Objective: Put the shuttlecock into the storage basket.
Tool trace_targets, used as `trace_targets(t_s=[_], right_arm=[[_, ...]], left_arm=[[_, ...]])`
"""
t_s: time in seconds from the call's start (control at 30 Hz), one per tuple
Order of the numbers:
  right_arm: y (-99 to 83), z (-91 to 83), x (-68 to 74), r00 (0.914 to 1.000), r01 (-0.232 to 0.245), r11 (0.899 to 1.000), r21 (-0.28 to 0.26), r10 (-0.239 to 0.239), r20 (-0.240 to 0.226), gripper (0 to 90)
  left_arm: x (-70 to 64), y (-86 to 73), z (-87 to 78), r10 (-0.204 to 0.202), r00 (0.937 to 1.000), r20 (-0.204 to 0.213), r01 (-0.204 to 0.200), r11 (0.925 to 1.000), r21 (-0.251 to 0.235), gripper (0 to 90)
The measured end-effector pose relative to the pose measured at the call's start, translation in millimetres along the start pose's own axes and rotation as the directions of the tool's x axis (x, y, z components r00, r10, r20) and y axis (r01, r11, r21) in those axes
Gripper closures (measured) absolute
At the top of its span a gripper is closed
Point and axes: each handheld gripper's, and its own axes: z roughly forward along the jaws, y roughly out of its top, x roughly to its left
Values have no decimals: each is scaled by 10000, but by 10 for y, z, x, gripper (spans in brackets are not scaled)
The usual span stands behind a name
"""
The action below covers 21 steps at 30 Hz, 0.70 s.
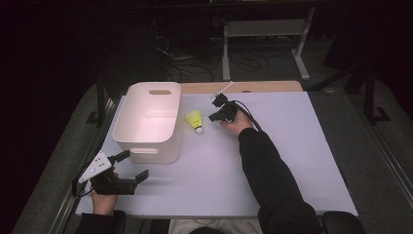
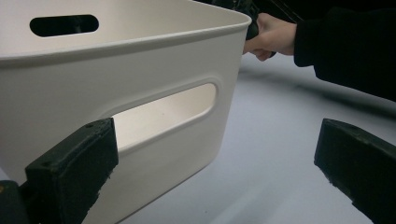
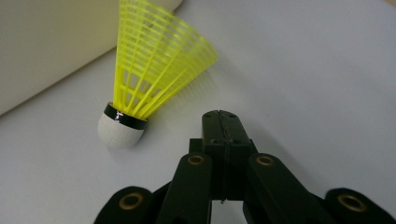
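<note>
A yellow shuttlecock (image 1: 195, 120) (image 3: 149, 79) with a white cork tip lies on its side on the white table (image 1: 272, 161), just right of a white plastic bin (image 1: 148, 121). My right gripper (image 1: 215, 115) (image 3: 221, 122) is shut with nothing in it, its tip a short way right of the shuttlecock and not touching it. My left gripper (image 1: 135, 165) (image 2: 215, 177) is open near the table's front left corner, its jaws facing the bin's (image 2: 116, 93) near wall and handle slot.
The bin looks empty inside. A wooden strip (image 1: 243, 87) runs along the table's far edge. Beyond it stand a white frame (image 1: 265, 36) and loose cables on a dark floor. The person's right sleeve (image 1: 268, 170) crosses the table's middle.
</note>
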Motion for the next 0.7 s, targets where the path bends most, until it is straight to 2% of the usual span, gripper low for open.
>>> trace_targets(t_s=[0.3, 0.6, 0.7], right_arm=[[52, 29, 66, 9995, 59, 9998, -191, -65, -323, 885], [76, -39, 105, 9988, 45, 9995, -325, -61, -493, 883], [86, -66, 122, 9983, 34, 9991, -423, -58, -580, 846]], left_arm=[[1, 0, -2, 6, 10000, 1, -6, 10000, 5, 0], [1, 0, -2, 3, 10000, 1, -3, 10000, 6, 0], [1, 1, -2, -4, 10000, -6, 4, 10000, -8, 0]])
